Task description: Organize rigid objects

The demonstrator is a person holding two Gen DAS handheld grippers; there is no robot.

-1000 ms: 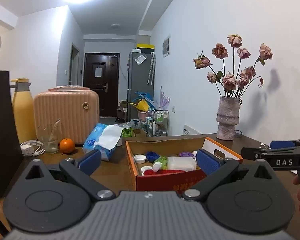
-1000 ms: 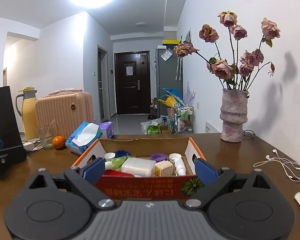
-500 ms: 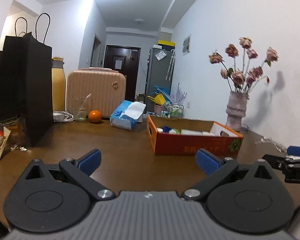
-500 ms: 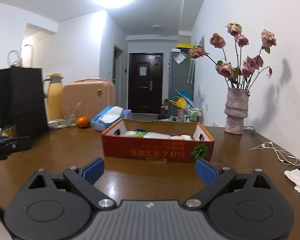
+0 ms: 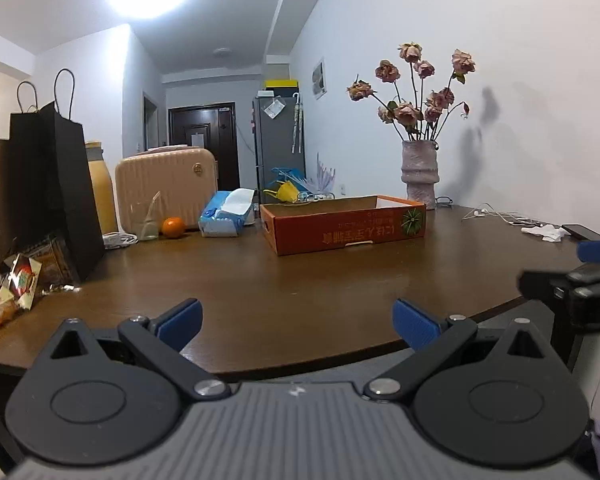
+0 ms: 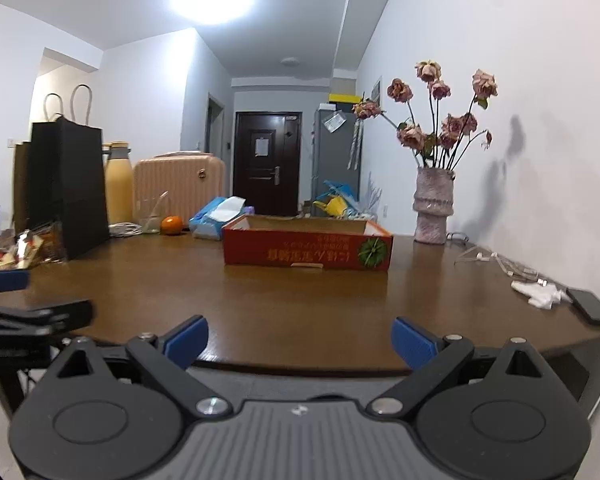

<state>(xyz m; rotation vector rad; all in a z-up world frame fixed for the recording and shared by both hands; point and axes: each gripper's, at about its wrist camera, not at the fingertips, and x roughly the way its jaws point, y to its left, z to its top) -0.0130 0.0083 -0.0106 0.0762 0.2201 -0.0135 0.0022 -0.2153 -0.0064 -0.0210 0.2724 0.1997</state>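
An orange cardboard box [image 5: 346,224] stands on the brown table [image 5: 260,280], and it also shows in the right wrist view [image 6: 308,246]. Its contents are hidden behind its front wall. My left gripper [image 5: 298,322] is open and empty, held low at the table's near edge, far from the box. My right gripper [image 6: 300,338] is open and empty, also at the near edge. The right gripper shows at the right side of the left wrist view [image 5: 580,280]; the left one shows at the left of the right wrist view [image 6: 24,312].
On the left stand black paper bags [image 5: 44,196] with snack packets [image 5: 4,292], a yellow flask [image 5: 100,188], a pink case [image 5: 166,188], a glass [image 5: 146,220], an orange [image 5: 173,227] and a tissue pack [image 5: 226,216]. On the right are a flower vase [image 5: 418,174], earphones [image 5: 496,214], a tissue [image 6: 538,292] and a phone [image 6: 590,304].
Both grippers have pulled back and down from over the box to the table's near edge. The box's contents have dropped out of sight. Both stay open.
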